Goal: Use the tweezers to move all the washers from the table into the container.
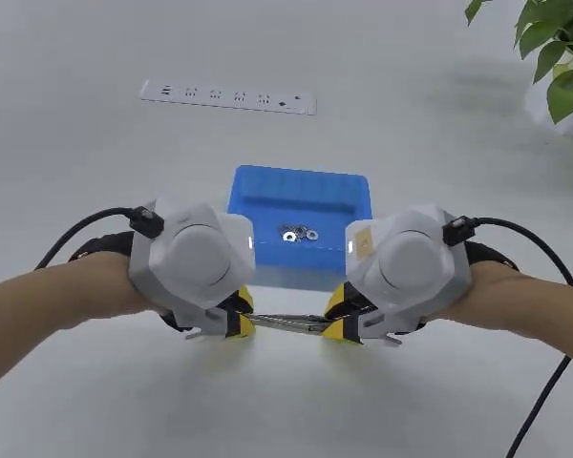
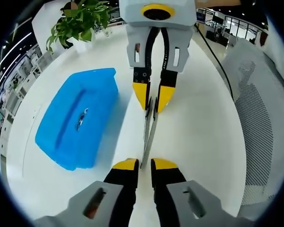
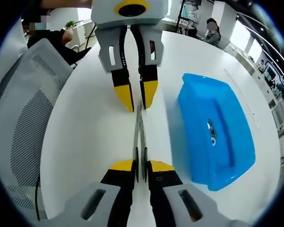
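I read the tweezers (image 1: 288, 324) spanning both grippers over the worktop (image 1: 267, 410): the right gripper (image 3: 141, 166) has its fingers closed on one end, the left gripper (image 2: 144, 165) has its fingers narrowly apart around the other end, grip there indeterminate, and the washers (image 1: 298, 234) lie in the blue container (image 1: 267, 191) just beyond, on the far side.

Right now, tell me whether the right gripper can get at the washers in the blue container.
Probably yes. The container is open-topped with nothing over the washers, just beyond the right gripper. But its jaws are shut on the tweezers, whose other end lies at the left gripper.
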